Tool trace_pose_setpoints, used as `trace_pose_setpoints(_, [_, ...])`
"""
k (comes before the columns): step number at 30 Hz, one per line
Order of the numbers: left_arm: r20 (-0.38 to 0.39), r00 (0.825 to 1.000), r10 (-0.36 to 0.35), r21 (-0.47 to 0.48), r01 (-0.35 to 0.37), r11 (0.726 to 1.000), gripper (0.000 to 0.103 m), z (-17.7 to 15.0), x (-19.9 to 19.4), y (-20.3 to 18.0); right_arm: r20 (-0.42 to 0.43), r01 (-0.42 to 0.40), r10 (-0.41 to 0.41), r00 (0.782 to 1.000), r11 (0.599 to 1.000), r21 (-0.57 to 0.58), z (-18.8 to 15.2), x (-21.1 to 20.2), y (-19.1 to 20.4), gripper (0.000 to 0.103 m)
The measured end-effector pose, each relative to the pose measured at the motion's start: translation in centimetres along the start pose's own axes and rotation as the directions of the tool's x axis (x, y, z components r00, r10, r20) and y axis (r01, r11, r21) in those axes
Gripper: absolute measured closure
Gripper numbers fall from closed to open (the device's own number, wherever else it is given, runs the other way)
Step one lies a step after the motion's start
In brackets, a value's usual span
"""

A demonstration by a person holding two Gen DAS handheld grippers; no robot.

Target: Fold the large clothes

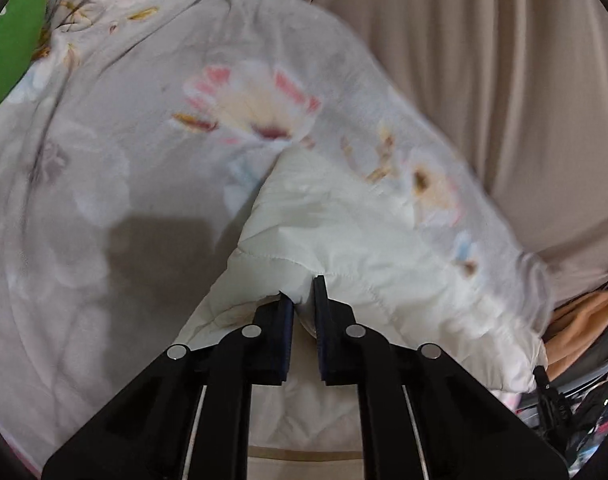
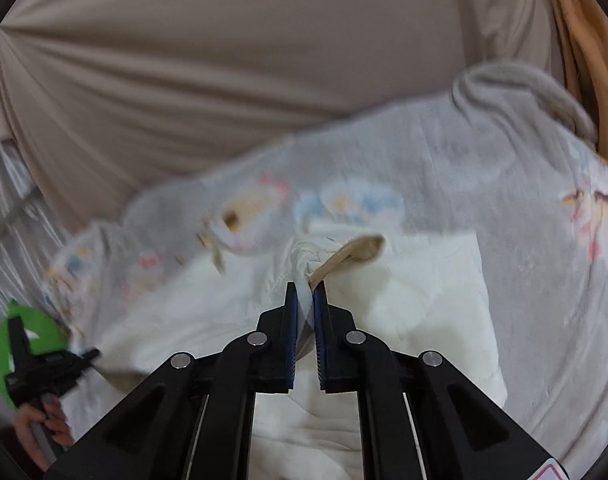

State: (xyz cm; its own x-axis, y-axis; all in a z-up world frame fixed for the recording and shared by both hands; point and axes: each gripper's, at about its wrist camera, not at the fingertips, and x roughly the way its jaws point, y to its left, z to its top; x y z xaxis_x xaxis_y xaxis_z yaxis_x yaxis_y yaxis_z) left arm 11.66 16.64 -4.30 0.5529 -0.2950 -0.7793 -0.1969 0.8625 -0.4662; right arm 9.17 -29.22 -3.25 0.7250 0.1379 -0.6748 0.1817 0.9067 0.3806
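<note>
Floral quilt (image 1: 152, 128), white lining up: pinched edge at both tips, bulk spreading ahead and below.
Left gripper (image 1: 303, 294): clenched on quilted hem.
Right gripper (image 2: 305, 294): clenched on bunched corner beside tan loop (image 2: 356, 251).
Held edge running gripper to gripper; neither nearer.
Beige sheet (image 2: 224, 80) beyond.
Judgement: fold carries edge forward.

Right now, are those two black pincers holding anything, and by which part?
Both grip the grey floral quilt: left gripper pinches its white quilted underside edge, right gripper a bunched white corner.
</note>
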Motion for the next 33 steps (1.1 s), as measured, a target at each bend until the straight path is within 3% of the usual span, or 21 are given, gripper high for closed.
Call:
trace_pose_setpoints(1, [-0.035,0.998,0.048,0.029,-0.047,0.998,0.094,-0.7,1.8,0.2,-0.098,0.051,-0.051,0.994,0.999,0.005,-1.1,3.0,-1.2,0.096])
trace_pose_setpoints(2, [-0.094,0.990,0.106,0.065,-0.100,0.993,0.094,-1.7,4.1,0.4,-0.207,0.093,-0.087,0.975,0.995,0.019,-2.6,5.7,-2.6,0.096])
trace_pose_setpoints(3, [-0.122,0.986,0.111,0.066,-0.103,0.992,0.094,-2.3,5.1,0.6,-0.248,0.097,-0.085,0.965,0.995,0.038,-3.5,7.1,-3.6,0.096])
trace_pose_setpoints(6, [-0.066,0.989,0.129,0.095,-0.123,0.988,0.090,-2.5,3.2,0.1,-0.199,0.116,-0.100,0.975,0.991,0.070,-3.4,5.3,-3.9,0.091])
trace_pose_setpoints(9, [-0.037,0.994,0.103,0.100,-0.099,0.990,0.085,-2.0,-0.2,0.2,-0.145,0.173,-0.162,0.976,0.983,0.065,-3.0,1.9,-4.0,0.084])
trace_pose_setpoints(11, [0.021,0.989,0.145,0.149,-0.147,0.978,0.086,-1.6,-2.7,-0.6,-0.086,0.219,-0.214,0.973,0.974,0.050,-2.8,-0.8,-3.6,0.081])
trace_pose_setpoints(13, [0.096,0.981,0.168,0.219,-0.186,0.958,0.085,-1.4,-4.3,-2.5,-0.050,0.168,-0.166,0.985,0.985,0.043,-2.1,-2.1,-2.5,0.081])
trace_pose_setpoints(16, [0.137,0.979,0.150,0.299,-0.185,0.936,0.080,-0.6,-3.7,-5.7,-0.061,0.051,-0.056,0.997,0.996,-0.075,-1.6,-0.7,2.3,0.082])
trace_pose_setpoints(20, [0.076,0.988,0.136,0.368,-0.155,0.917,0.079,-0.8,1.0,-8.8,-0.134,-0.078,0.051,0.990,0.976,-0.203,-2.9,3.7,8.3,0.082])
trace_pose_setpoints(23, [0.018,0.982,0.190,0.420,-0.180,0.890,0.077,-1.9,5.4,-9.1,-0.231,-0.089,0.025,0.973,0.959,-0.270,-4.7,7.5,9.5,0.091])
trace_pose_setpoints(26, [0.031,0.968,0.247,0.435,-0.236,0.869,0.077,-2.5,7.0,-7.0,-0.217,-0.010,-0.042,0.975,0.972,-0.235,-5.0,7.5,5.8,0.095])
trace_pose_setpoints(29, [0.041,0.960,0.276,0.380,-0.271,0.884,0.077,-1.4,5.9,-3.5,-0.183,0.138,-0.151,0.971,0.987,-0.080,-4.1,5.1,-1.4,0.096])
trace_pose_setpoints(31, [0.054,0.948,0.315,0.379,-0.311,0.872,0.078,-0.9,5.0,-1.9,-0.180,0.191,-0.190,0.965,0.982,-0.011,-3.7,3.1,-4.9,0.103])
trace_pose_setpoints(32, [0.057,0.942,0.330,0.383,-0.326,0.864,0.078,-0.8,4.4,-1.5,-0.176,0.240,-0.237,0.955,0.971,-0.005,-3.7,2.1,-5.3,0.095])
trace_pose_setpoints(33, [0.062,0.944,0.324,0.374,-0.323,0.869,0.079,-0.8,3.8,-1.6,-0.152,0.251,-0.250,0.956,0.968,-0.012,-3.6,1.0,-4.8,0.094])
